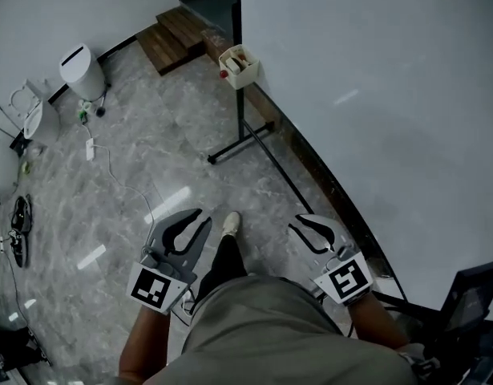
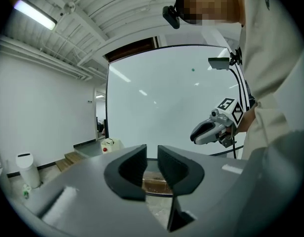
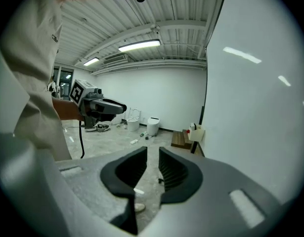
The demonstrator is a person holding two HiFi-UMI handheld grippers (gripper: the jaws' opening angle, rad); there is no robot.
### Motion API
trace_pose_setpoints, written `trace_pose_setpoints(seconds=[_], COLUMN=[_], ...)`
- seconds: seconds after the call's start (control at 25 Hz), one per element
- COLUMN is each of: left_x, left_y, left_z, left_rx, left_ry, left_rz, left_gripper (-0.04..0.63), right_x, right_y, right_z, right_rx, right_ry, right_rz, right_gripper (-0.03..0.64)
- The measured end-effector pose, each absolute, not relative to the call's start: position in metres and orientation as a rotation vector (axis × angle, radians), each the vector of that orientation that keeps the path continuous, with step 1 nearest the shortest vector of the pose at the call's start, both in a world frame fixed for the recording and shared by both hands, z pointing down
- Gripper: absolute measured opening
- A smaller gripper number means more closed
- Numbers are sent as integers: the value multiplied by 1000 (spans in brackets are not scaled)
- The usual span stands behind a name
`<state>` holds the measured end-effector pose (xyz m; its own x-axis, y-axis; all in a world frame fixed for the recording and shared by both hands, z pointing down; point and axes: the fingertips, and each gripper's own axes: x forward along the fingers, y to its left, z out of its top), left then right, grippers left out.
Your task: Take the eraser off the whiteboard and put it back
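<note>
L gripper [image 1: 203, 217] & R gripper [image 1: 297, 224]: both empty, jaws nearly together w/ narrow gap, held low over floor [image 1: 142, 151] beside whiteboard [image 1: 374, 95].

Whiteboard [image 1: 374, 95] walls the right; its stand leg [image 1: 239, 145] crosses open floor [image 1: 170, 139]

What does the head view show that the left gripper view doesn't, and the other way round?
Head view only: the person's shoe and a white plug with its cable on the floor.
Left gripper view only: the ceiling light, a small green dot on the whiteboard, and the camera on the person's head.
Both: the whiteboard, the white box at its edge, the wooden steps, the white bin, the left gripper and the right gripper, each empty with a narrow gap.
</note>
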<state>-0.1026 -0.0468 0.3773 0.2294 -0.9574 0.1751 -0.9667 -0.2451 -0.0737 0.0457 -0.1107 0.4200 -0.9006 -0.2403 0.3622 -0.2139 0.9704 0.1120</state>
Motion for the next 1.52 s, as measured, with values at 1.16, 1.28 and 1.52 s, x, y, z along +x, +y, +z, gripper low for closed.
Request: trace_pose_setpoints(seconds=[1.16, 1.28, 1.52], left_x=[15, 16, 18], left_y=[194, 228, 290], left_z=[363, 360, 364], left_rx=[2459, 2467, 2495], left_ry=[-1756, -1738, -1705], left_rz=[247, 217, 208], left_gripper=[6, 6, 6], right_x=[81, 83, 91], right_y=[109, 146, 211], right_z=[397, 391, 385], right_rx=[101, 113, 171], right_ry=[-2827, -2824, -2824], right_rz=[-160, -162, -175], right_gripper=[64, 64, 65])
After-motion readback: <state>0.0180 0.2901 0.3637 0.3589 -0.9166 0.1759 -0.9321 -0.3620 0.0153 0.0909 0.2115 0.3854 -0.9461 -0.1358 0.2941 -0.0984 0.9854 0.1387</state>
